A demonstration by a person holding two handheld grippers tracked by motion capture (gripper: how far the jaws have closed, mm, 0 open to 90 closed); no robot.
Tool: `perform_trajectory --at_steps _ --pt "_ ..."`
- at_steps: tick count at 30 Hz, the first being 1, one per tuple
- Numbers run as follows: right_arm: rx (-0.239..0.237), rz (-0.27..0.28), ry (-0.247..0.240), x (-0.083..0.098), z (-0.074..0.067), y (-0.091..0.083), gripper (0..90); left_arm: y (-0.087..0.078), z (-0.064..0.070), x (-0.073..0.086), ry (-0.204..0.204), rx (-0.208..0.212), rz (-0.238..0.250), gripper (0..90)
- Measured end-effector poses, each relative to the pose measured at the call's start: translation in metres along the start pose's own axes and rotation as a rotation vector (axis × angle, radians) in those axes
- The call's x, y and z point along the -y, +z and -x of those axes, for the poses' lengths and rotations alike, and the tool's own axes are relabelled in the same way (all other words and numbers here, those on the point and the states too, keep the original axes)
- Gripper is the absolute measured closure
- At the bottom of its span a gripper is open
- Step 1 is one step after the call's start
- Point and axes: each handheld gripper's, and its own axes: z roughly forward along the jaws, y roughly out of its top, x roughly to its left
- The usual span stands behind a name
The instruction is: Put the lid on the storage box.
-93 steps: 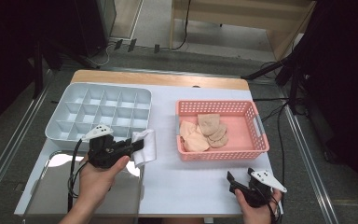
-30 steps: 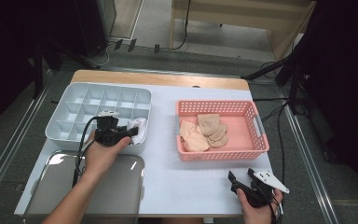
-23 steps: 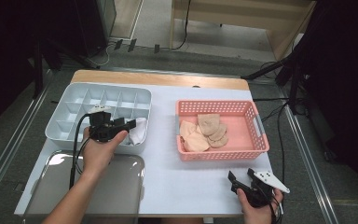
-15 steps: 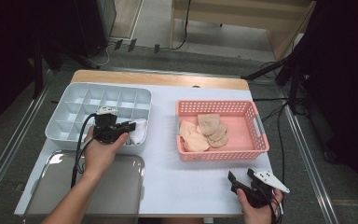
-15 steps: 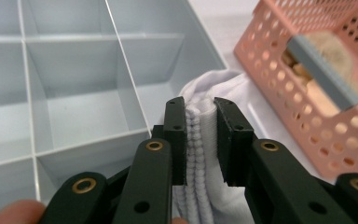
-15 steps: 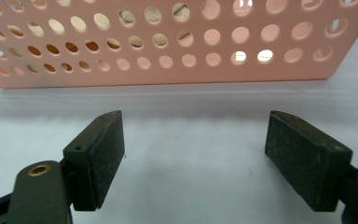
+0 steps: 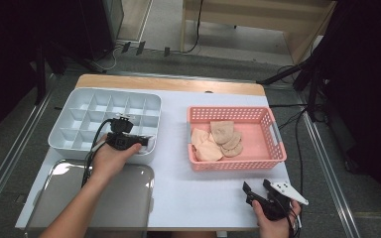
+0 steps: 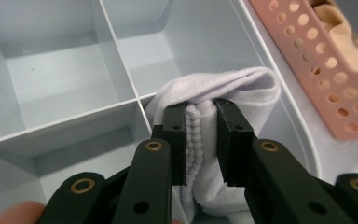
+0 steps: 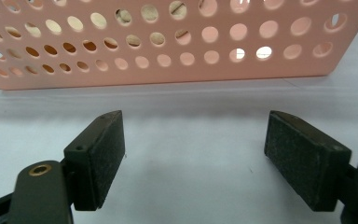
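White folded sock [image 8: 223, 100] sits pinched in my left gripper [image 8: 200, 135], hanging over the divided tray's [image 7: 79, 106] near-right compartment; my right gripper [image 9: 196, 158] gapes, idle.

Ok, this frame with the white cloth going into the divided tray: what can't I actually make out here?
- White cloth: its lower part is cut off by the bottom edge of the left gripper view and masked by the jaws, so how deep it sits in the compartment is unclear.
- Left gripper, high view: the hand and gripper body hide its tips.
- Beige pieces in the pink basket: too small and overlapped to count.
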Motion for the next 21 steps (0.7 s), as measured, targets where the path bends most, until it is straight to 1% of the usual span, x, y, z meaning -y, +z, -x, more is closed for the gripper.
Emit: perform_trajectory --at_steps 2,3,5,6,7,8,9,10,11,12,13,14,15,16,17,19,21 --pt "-0.002 0.000 -0.002 0.000 0.001 0.000 20.5 -0.003 -0.001 0.000 -0.007 0.009 0.004 75.0" --pt "-0.003 0.002 0.003 0.000 0.000 0.000 20.5 -0.006 -0.001 0.001 -0.012 0.012 0.013 73.9" --pt "-0.012 0.005 0.003 0.000 0.002 0.000 20.5 -0.014 0.000 0.002 -0.015 0.003 0.064 71.2" --pt "-0.014 0.006 0.008 0.000 0.002 0.000 20.4 -0.018 0.000 0.002 -0.024 0.010 0.102 69.7" --pt "-0.015 0.006 0.012 0.000 0.002 0.000 20.4 -0.022 0.000 0.002 -0.043 0.032 0.145 67.3" --pt "-0.014 0.005 0.015 0.000 0.002 0.000 20.4 -0.025 0.001 0.001 -0.063 0.046 0.183 64.5" --pt "-0.016 0.005 0.011 0.000 0.002 0.000 20.4 -0.026 0.003 0.001 -0.074 0.046 0.210 61.2" --pt "-0.014 0.003 0.008 0.000 0.002 0.000 20.4 -0.026 0.005 0.000 -0.075 0.052 0.224 59.6" --pt "-0.012 0.002 0.003 0.000 0.002 0.000 20.4 -0.024 0.007 0.000 -0.067 0.052 0.221 58.7" --pt "-0.011 0.003 0.001 0.000 0.002 0.000 20.4 -0.021 0.010 0.000 -0.060 0.042 0.208 59.0" --pt "-0.010 0.004 0.001 0.000 0.001 0.000 20.4 -0.016 0.013 0.000 -0.045 0.033 0.186 61.4" --pt "-0.011 0.005 0.001 0.000 0.001 0.000 20.4 -0.011 0.014 0.000 -0.021 0.020 0.160 66.1" --pt "-0.012 0.005 0.003 0.000 0.002 0.000 20.5 -0.007 0.016 0.001 -0.009 0.008 0.149 71.0" --pt "-0.013 0.006 0.003 0.001 0.002 0.000 20.4 -0.005 0.017 0.002 -0.007 0.006 0.142 76.3" --pt "-0.013 0.005 0.004 0.001 0.002 0.000 20.4 -0.003 0.017 0.001 -0.014 0.012 0.134 80.1" --pt "-0.012 0.006 0.003 0.001 0.002 0.000 20.4 0.000 0.016 0.001 -0.034 0.017 0.122 83.3" --pt "-0.011 0.004 0.003 0.001 0.001 0.000 20.5 0.004 0.014 0.001 -0.041 0.023 0.099 85.1"
